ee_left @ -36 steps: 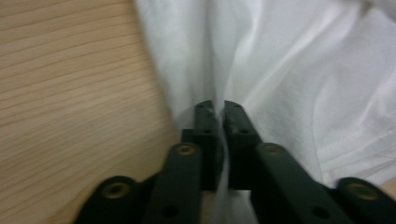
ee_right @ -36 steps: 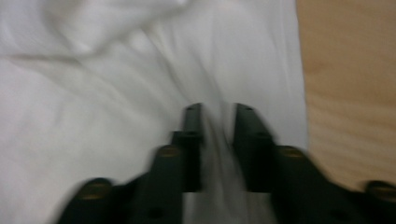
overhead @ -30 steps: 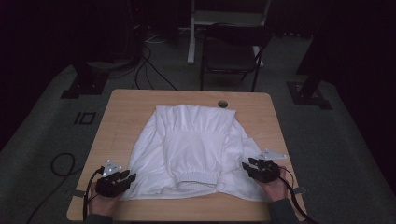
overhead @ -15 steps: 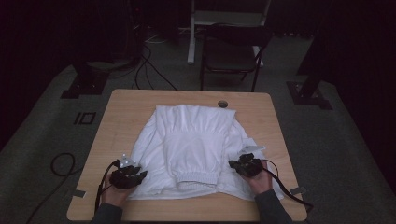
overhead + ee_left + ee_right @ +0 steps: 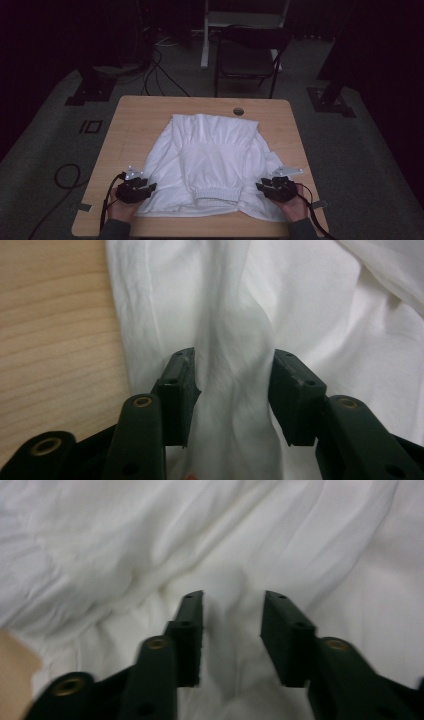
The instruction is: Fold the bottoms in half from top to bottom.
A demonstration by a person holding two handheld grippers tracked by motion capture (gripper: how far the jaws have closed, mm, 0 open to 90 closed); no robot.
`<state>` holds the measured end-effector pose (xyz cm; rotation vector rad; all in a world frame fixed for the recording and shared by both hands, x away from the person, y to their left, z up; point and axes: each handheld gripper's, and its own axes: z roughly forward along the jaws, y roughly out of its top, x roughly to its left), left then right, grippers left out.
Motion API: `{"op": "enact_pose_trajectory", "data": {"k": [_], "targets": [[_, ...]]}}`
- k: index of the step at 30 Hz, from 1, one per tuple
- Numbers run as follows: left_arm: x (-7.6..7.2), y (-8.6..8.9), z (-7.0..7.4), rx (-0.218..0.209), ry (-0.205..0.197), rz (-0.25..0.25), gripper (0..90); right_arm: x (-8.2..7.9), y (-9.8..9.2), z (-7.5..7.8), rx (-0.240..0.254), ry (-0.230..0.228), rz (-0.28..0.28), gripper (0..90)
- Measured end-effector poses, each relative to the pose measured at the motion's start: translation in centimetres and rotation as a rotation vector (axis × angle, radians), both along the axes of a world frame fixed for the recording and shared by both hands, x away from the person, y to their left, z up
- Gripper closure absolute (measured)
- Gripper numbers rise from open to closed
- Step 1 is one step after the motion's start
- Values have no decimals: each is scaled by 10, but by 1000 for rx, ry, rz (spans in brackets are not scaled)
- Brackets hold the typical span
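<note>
A white sweatshirt [image 5: 215, 160] lies spread on the wooden table [image 5: 145, 115], its ribbed hem toward the near edge. My left gripper [image 5: 150, 188] sits at the garment's near-left edge. In the left gripper view its jaws [image 5: 234, 360] have just been opening, and a raised fold of the sweatshirt [image 5: 235, 405] stands between the pads. My right gripper [image 5: 261, 187] rests on the near-right part of the cloth. Its jaws [image 5: 232, 599] have just been opening too and stand apart over the fabric [image 5: 150, 545], with a low bump of cloth in the gap.
A round cable hole [image 5: 238, 111] sits near the table's far edge. Behind the table stand a dark chair [image 5: 250, 55] and a white stand leg [image 5: 205, 45]. Cables [image 5: 65, 175] trail on the grey floor at left. Bare wood flanks the garment on both sides.
The left gripper moved right onto the garment's edge, then stayed. The right gripper slid inward over the cloth, then came back out toward the near-right corner.
</note>
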<state>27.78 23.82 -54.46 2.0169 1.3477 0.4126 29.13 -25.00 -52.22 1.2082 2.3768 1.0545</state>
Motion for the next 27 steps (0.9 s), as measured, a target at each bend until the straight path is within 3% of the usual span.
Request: {"op": "enact_pose_trajectory", "data": {"k": [2,5,7,9,11,15,17,21,27], "targets": [[3,2,0,-12,-5,8,539,7,4,0,5,-15,15,532],[4,0,-3,25,-9,11,571,19,12,-9,0,23,21,509],[3,-1,-2,51,-14,17,654,24,14,-17,-12,61,35,710],[0,1,-2,26,-1,20,775,19,12,-20,-7,76,49,867],[-3,2,-2,14,12,16,865,11,6,-18,6,84,44,887],[-13,0,-1,19,26,2,877,-5,-8,-22,14,108,48,887],[-17,-2,-1,19,22,-30,869,-7,-11,-24,31,121,59,876],[-11,1,1,-4,-10,-21,669,-4,-11,-17,36,87,61,732],[17,1,22,-14,-69,-24,533,17,-12,2,66,22,14,570]]}}
